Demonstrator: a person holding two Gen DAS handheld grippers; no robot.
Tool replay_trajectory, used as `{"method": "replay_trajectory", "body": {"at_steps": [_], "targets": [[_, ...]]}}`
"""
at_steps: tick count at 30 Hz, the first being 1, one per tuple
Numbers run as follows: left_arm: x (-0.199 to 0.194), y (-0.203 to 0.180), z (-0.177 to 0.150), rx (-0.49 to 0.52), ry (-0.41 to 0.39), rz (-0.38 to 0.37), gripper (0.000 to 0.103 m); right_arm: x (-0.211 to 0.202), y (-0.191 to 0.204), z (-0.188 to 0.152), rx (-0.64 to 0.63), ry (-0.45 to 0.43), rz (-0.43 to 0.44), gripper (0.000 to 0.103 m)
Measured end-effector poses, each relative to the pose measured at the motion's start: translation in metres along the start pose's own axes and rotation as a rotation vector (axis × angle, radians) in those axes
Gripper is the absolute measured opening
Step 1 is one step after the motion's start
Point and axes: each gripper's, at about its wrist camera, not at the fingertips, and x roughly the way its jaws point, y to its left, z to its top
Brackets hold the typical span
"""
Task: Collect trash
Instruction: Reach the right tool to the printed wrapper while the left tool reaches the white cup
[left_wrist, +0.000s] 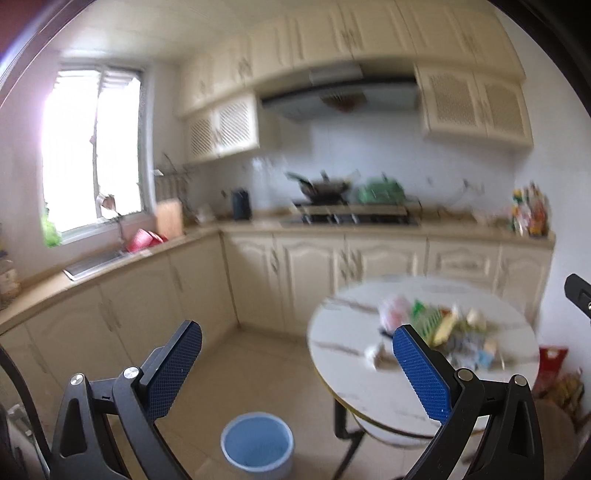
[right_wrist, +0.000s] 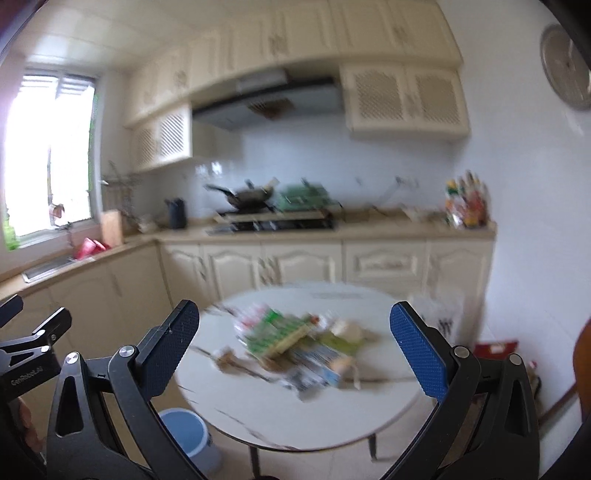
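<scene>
Both of my views are smeared with blur, so fine detail on the litter cannot be read. My left hand-held gripper (left_wrist: 297, 354) has its jaws spread wide and nothing between them; it sits well above the floor and short of the round white marbled desk (left_wrist: 340, 354). My right hand-held gripper (right_wrist: 295, 339) is likewise spread wide and empty, pointing toward the same desk (right_wrist: 280, 417) without touching anything on it.

The trash (right_wrist: 295, 343) lies in one loose heap near the middle of the desk top: I make out a green-and-white packet, a yellowish wrapper, a light blue carton and some crumpled paper, all overlapping. In the left view the same heap (left_wrist: 439, 332) sits toward the right half of the desk, partly behind my right-side finger pad.

A light blue bin (left_wrist: 257, 446) stands upright on the tiled floor just beside the desk's left edge, its mouth open upward. In the right view only part of this bin (right_wrist: 184, 432) shows, below the desk rim.

Behind the desk, cream cabinets (left_wrist: 314, 269) carry a worktop with a hob and a dark wok (left_wrist: 325, 188). A sink (left_wrist: 96, 264) sits under the window (left_wrist: 92, 147). A round wall clock (right_wrist: 565, 66) hangs at upper right.
</scene>
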Motion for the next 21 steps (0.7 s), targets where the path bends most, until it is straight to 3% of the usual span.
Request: {"method": "replay_trajectory", "body": {"at_steps": [3, 9, 12, 21], "targets": [[0.04, -0.02, -0.007, 0.03, 0.1, -0.052, 0.102, 0.03, -0.027, -0.019, 0.034, 0.078, -0.027, 0.103], [0.091, -0.04, -0.002, 0.086, 0.212, -0.093, 0.102, 0.084, -0.053, -0.055, 0.039, 0.218, -0.049, 0.103], [0.128, -0.045, 0.004, 0.115, 0.284, -0.111, 0.102, 0.109, -0.053, -0.071, 0.032, 0.279, -0.033, 0.103], [0.23, -0.051, 0.016, 0.16, 0.392, -0.149, 0.102, 0.189, -0.036, -0.116, 0.016, 0.499, 0.031, 0.103]]}}
